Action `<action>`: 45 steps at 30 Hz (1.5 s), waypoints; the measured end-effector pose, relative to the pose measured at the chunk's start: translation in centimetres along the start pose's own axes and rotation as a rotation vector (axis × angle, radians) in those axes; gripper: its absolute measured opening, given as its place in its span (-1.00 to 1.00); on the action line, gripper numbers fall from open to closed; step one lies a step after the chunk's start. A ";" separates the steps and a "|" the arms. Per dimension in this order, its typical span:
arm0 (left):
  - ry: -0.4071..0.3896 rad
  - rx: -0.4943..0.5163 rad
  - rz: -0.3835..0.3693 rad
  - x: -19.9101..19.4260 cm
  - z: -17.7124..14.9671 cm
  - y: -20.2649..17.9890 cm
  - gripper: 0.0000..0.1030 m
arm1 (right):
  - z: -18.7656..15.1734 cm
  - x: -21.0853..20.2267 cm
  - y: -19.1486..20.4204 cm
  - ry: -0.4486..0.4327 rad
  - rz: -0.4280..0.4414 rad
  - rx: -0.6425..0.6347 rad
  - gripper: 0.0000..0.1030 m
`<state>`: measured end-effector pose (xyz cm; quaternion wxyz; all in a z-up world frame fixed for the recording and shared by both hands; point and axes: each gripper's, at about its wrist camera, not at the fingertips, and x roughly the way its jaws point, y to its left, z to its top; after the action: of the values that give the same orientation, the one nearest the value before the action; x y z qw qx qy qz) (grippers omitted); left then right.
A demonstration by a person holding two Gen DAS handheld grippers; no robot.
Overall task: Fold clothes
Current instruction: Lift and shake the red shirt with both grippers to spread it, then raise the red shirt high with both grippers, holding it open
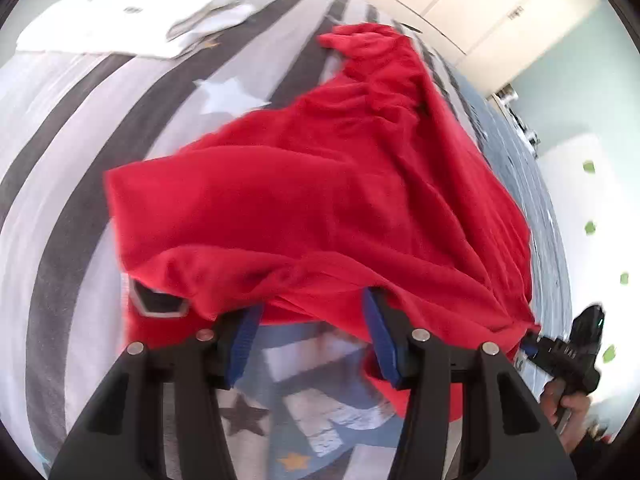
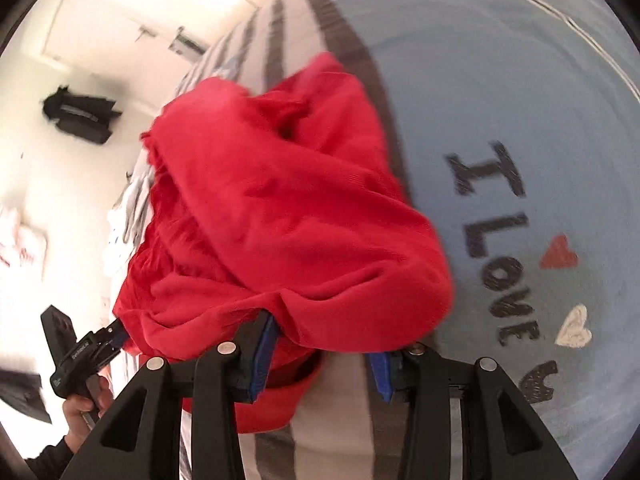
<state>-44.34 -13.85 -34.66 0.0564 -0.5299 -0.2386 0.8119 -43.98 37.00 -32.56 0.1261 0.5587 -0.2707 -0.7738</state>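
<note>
Blue finger pads of the left hand-held gripper stood nearest the lens in the left wrist view, set apart, with red fabric draped over their tips. Whether any cloth was pinched between them could not be told, since the tips were covered. The red garment hung lifted and bunched above the bed, stretched between the two tools and trailing away onto the striped, star-printed cover. At the right edge of that view the right hand-held gripper was seen clamped on a corner of the garment, with the person's hand on its grip.

In the right wrist view the right tool's own pads appeared spread, with the red garment heaped over them; the contact point itself was hidden. The left hand-held gripper showed at the lower left, its tip meeting the edge of the cloth, held by a hand.

A stack of folded white clothes lay on the bed well apart from the garment. The cover's blue section bore dark lettering and small hearts. Both views were motion-blurred.
</note>
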 end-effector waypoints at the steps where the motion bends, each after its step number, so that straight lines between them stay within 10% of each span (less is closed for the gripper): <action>1: 0.013 -0.008 -0.003 0.0 -0.1 0.5 -0.07 | -0.1 0.1 -0.4 0.001 0.006 0.014 -0.27; 17: -0.035 0.043 0.005 0.8 0.9 -0.7 -0.10 | 2.1 1.6 -1.0 0.001 0.099 0.118 -0.44; 19: -0.017 0.065 0.049 1.8 1.1 -1.0 -0.76 | 2.6 1.9 -0.8 0.011 0.079 0.097 -0.55; 23: -0.036 0.090 0.056 1.2 1.4 -1.3 -0.92 | 2.8 1.5 0.0 0.006 0.081 0.060 -0.75; 33: -0.242 0.170 -0.046 -12.2 2.1 -5.9 -0.95 | 1.9 -7.8 6.6 -0.190 0.142 -0.086 -0.89; 45: -0.574 0.356 -0.168 -35.6 8.6 -17.0 -0.95 | 2.7 -31.5 22.6 -0.574 0.171 -0.336 -0.91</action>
<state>-39.28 -13.96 5.44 0.1452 -0.2400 -0.1420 0.9493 -38.06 34.88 5.74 0.1996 0.2648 -0.2099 -0.9198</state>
